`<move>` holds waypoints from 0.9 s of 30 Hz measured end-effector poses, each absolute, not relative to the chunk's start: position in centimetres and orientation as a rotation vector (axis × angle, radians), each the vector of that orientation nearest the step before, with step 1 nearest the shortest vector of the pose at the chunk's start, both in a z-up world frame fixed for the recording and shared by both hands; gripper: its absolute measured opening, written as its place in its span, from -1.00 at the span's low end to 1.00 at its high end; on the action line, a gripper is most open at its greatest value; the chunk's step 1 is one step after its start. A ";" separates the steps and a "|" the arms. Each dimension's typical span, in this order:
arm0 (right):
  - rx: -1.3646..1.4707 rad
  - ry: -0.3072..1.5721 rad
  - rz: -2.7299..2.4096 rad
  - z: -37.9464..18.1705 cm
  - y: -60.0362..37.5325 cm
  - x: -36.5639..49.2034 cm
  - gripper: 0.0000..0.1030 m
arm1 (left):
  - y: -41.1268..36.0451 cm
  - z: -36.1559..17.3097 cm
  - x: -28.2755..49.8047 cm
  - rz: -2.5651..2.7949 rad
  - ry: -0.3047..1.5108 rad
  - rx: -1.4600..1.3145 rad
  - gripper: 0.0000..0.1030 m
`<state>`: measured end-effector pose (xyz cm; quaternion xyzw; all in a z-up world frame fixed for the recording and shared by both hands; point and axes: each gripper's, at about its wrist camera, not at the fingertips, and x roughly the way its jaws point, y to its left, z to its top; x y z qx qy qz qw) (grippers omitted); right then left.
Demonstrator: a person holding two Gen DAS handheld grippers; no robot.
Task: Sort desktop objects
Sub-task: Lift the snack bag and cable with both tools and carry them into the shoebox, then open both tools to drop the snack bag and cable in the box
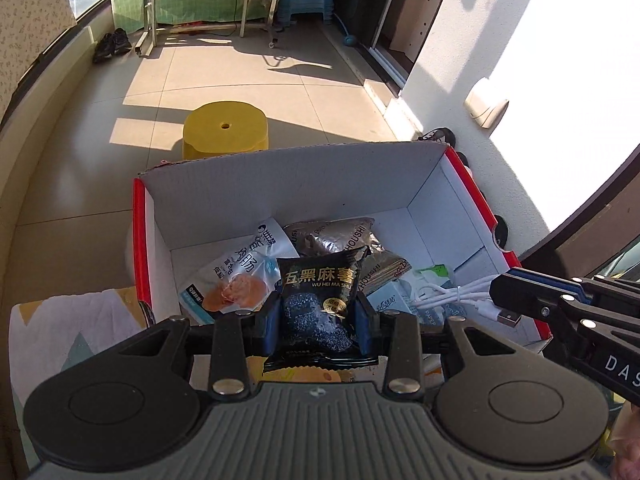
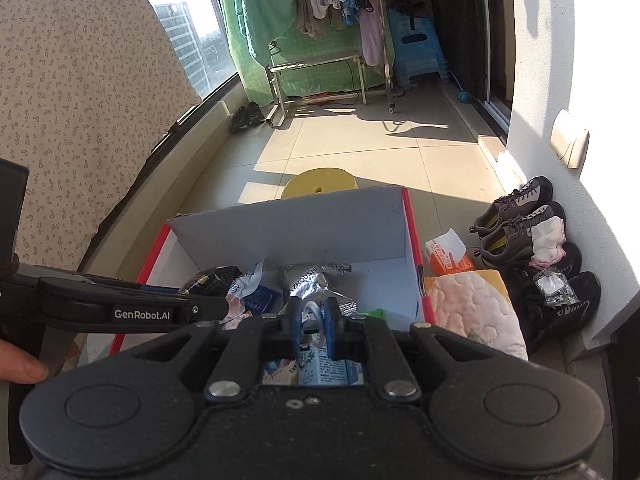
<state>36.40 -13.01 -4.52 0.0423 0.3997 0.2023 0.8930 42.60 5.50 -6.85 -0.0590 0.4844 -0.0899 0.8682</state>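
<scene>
A white cardboard box with red edges (image 1: 280, 184) stands ahead, holding several snack packets and a tissue pack. My left gripper (image 1: 318, 312) is shut on a black sesame snack packet (image 1: 316, 300) and holds it over the box's near edge. My right gripper (image 1: 500, 296) enters from the right over the box, shut on a white USB cable (image 1: 456, 296). In the right wrist view the right gripper (image 2: 314, 322) pinches the white cable coil (image 2: 313, 312) between its blue pads, above the box (image 2: 320, 224). The left gripper (image 2: 200, 304) shows at the left.
A yellow round stool (image 1: 226, 130) stands behind the box. A patterned cloth (image 1: 72, 332) lies left of the box. In the right wrist view a pink quilted pad (image 2: 476, 312), an orange tissue pack (image 2: 448, 258) and shoes (image 2: 528, 224) lie right of the box by the wall.
</scene>
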 end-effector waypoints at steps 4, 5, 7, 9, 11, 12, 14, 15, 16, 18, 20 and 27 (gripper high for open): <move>0.089 0.835 0.419 -5.8 -12.3 36.7 -0.79 | 5.5 -8.4 43.3 -0.178 1.040 -0.122 -0.31; 0.089 0.836 0.418 -6.2 -12.1 36.6 -0.79 | 5.5 -8.6 43.4 -0.176 1.045 -0.119 -0.31; 0.097 0.840 0.420 -6.8 -12.1 36.8 -0.79 | 5.4 -9.2 43.6 -0.174 1.053 -0.115 -0.31; 0.104 0.846 0.422 -7.3 -12.0 36.8 -0.79 | 5.3 -9.6 43.8 -0.165 1.056 -0.108 -0.31; 0.121 0.859 0.423 -7.9 -11.9 36.9 -0.79 | 5.1 -10.0 44.0 -0.158 1.060 -0.111 -0.31; 0.124 0.863 0.425 -8.0 -11.8 36.9 -0.79 | 5.1 -10.1 44.1 -0.156 1.062 -0.110 -0.31; 0.103 0.858 0.423 -8.4 -11.0 36.7 -0.79 | 4.8 -10.6 44.3 -0.151 1.068 -0.098 -0.31; 0.089 0.857 0.425 -8.5 -10.8 36.6 -0.79 | 4.7 -10.8 44.4 -0.148 1.074 -0.091 -0.31; 0.074 0.856 0.426 -8.7 -10.6 36.5 -0.79 | 4.6 -11.0 44.6 -0.143 1.085 -0.085 -0.31; 0.055 0.863 0.437 -8.9 -10.3 36.4 -0.79 | 4.6 -11.2 44.7 -0.138 1.090 -0.082 -0.31; 0.050 0.881 0.452 -9.0 -10.2 36.3 -0.70 | 4.6 -11.3 44.7 -0.132 1.096 -0.087 -0.31; 0.029 0.888 0.478 -8.7 -10.1 35.7 -0.54 | 4.9 -11.0 44.6 -0.120 1.105 -0.115 -0.25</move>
